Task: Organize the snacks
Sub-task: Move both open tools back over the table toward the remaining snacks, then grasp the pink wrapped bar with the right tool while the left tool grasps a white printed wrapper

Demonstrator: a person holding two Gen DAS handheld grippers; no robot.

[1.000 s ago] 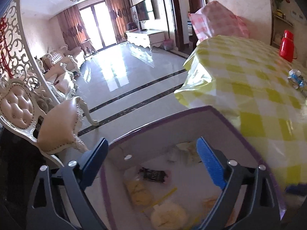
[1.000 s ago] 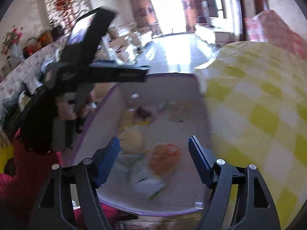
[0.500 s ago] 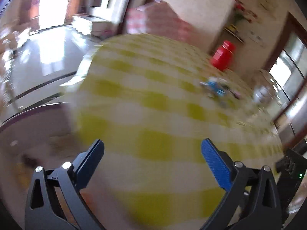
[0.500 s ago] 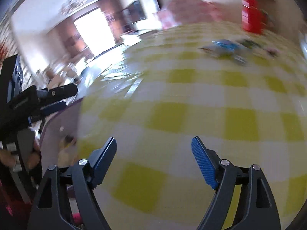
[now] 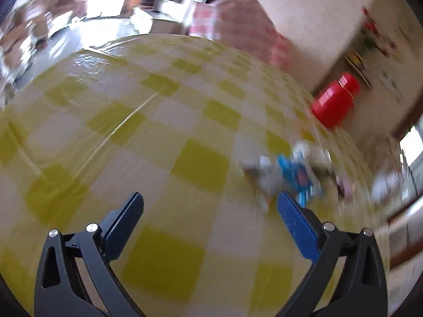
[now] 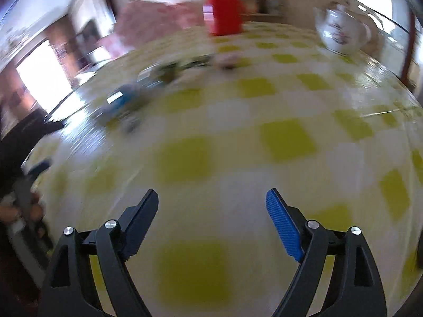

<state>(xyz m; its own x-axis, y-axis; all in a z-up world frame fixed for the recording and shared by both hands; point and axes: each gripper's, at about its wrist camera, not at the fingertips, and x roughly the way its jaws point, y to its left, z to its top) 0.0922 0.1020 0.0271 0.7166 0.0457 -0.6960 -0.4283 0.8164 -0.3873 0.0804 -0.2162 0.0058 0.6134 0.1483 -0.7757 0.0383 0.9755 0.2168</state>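
We start at the left gripper (image 5: pixel 208 208), whose jaws stand at their widest with only checked cloth showing between them, and at the right gripper (image 6: pixel 211 206), also spread wide and empty, its jaws having just been opening further. We judge both are held open and angled down at the table (image 5: pixel 164 121) because each is being readied to take a snack, not to carry one. The snacks (image 5: pixel 288 177) lie in a loose scatter of small packets on the yellow-checked cloth, a blue one the clearest among them (both views are smeared, so we cannot tell the rest apart or count them). In the left wrist view they sit just beyond the blue pad of the right-hand finger, so the left gripper looks the nearer of the two; in the right wrist view the same scatter (image 6: pixel 148 89) lies well off to the upper left, far from those jaws. The red flask (image 5: pixel 334 103) stands behind the packets, near the table's far edge. Only the right wrist view shows the white teapot (image 6: pixel 342 33) at the table's far right, and the person's hand (image 6: pixel 18 211) at the left edge gripping the other tool; only the left view shows how close the packets are to a fingertip.
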